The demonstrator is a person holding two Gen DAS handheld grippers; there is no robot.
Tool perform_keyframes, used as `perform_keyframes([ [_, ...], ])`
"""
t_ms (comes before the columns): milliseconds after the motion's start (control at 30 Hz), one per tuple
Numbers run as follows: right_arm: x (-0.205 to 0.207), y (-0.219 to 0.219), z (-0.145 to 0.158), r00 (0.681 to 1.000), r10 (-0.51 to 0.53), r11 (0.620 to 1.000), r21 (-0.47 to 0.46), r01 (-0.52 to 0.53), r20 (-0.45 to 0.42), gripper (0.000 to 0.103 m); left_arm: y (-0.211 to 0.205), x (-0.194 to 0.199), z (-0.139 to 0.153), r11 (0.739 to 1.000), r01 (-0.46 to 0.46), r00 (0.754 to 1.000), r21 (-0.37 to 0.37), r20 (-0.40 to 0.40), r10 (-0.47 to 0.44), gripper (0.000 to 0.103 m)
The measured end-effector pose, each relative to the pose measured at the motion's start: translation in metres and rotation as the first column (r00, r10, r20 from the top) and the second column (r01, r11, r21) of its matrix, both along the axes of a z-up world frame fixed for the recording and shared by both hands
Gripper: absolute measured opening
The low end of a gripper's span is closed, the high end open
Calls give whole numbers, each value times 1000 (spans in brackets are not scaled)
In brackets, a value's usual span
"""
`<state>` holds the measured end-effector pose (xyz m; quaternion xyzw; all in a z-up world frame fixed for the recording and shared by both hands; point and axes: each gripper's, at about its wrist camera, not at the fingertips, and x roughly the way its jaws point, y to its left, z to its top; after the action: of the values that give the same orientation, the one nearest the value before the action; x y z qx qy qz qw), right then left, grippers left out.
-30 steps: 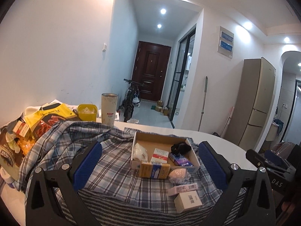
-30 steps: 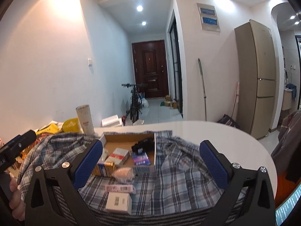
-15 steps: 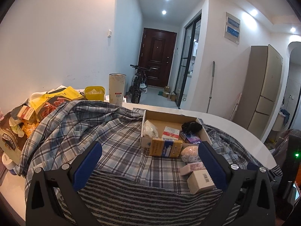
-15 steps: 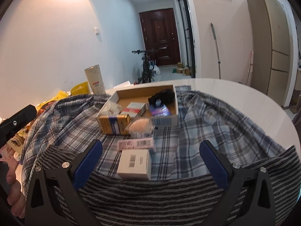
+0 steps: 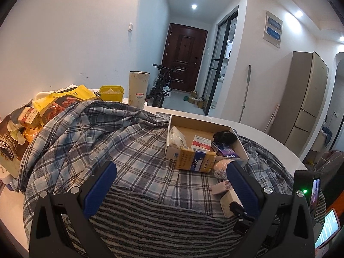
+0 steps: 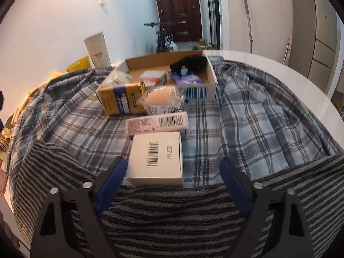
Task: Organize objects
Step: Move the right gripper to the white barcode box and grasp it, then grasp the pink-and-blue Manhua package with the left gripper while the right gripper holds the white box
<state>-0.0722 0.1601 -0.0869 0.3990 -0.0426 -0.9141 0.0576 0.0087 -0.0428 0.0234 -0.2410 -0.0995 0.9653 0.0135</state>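
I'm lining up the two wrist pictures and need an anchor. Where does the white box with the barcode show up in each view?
Left wrist: the white box sits low on the right, largely hidden behind the blue pad of the right-hand finger.
Right wrist: the same box lies low in the centre on the plaid cloth, barcode up, ahead of the closing jaws, not touched.
Shared landmark: the open cardboard box beyond it.

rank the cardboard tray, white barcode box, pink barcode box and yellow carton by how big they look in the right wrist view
1. cardboard tray
2. white barcode box, though it lies nearest the camera
3. yellow carton and pink barcode box: too alike to rank
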Motion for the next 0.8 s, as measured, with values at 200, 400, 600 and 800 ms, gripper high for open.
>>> perform_keyframes([
  [200,3,-5,-1,999,43,999,15,-43,24,51,8,-3,-1,1000,24,1000,5,15,-24,103],
  [400,12,4,15,998,49,998,33,-48,-27,51,15,-9,-2,999,39,999,25,36,-40,103],
  [600,14,31,41,996,7,1000,-9,-7,-87,51,31,-15,-7,998,62,995,25,73,-64,103],
  [800,17,60,63,978,-84,993,63,98,-189,51,64,-28,-23,996,86,981,28,171,-89,103],
])
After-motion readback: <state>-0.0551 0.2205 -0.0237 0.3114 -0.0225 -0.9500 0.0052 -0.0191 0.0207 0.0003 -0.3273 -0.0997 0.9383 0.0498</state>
